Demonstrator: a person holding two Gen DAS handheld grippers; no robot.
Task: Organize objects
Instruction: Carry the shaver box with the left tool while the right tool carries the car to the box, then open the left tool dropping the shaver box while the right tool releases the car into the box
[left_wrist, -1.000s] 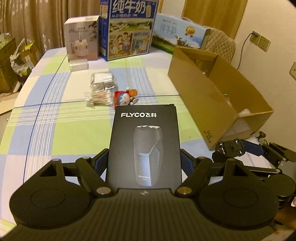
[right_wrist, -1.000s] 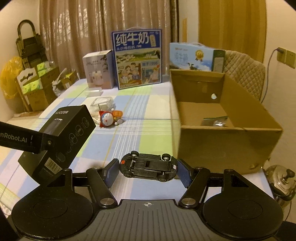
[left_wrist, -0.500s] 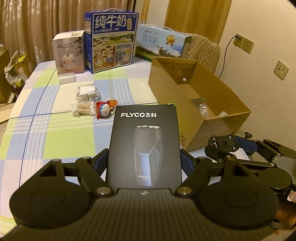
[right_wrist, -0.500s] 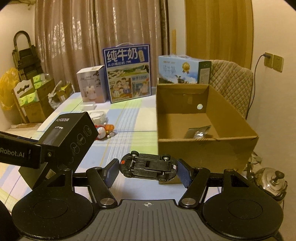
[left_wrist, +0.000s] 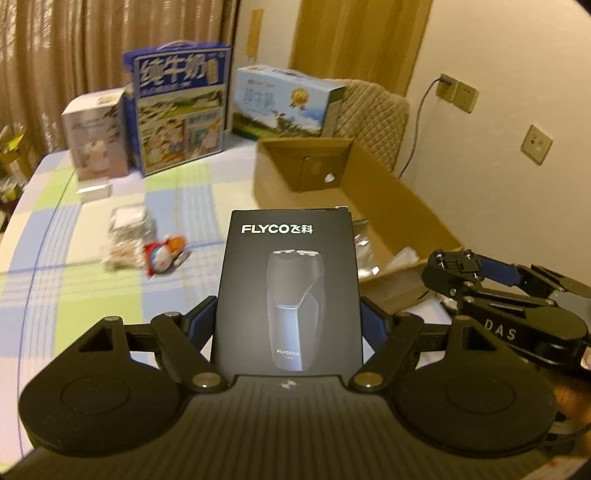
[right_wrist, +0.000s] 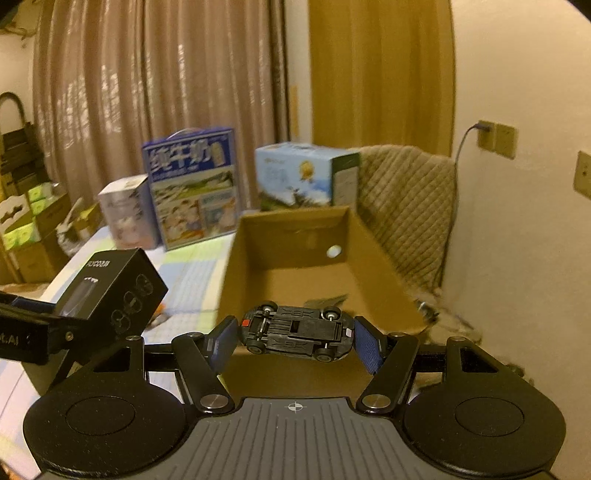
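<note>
Between the pads of the left gripper (left_wrist: 288, 321): one black shaver box (left_wrist: 290, 291), printed face up, clamped by its long sides and carried clear of the table (left_wrist: 74, 280). Between the pads of the right gripper (right_wrist: 295, 339): one toy car (right_wrist: 295, 328), black, underside toward the camera, pinched nose to tail.

Ahead of both tools, slightly to the right of the left one: cardboard box (right_wrist: 288, 229), open-topped, standing on the checked cloth; a few small packets lie on its floor, contents otherwise unclear.

Left of the left tool, on the cloth: small figurine (left_wrist: 164, 254), clear packets (left_wrist: 127, 236), blurred. Beyond, upright along the far edge: milk carton (left_wrist: 181, 110), white box (left_wrist: 96, 136), blue case (left_wrist: 284, 99).

Step in hand, judged: transport of both items toward the carton. Next move calls for bringing each tool over the open rim, the car nearest, lowering inside the walls, then releasing; the two tools sit close together, so entry one after the other looks safer.
</note>
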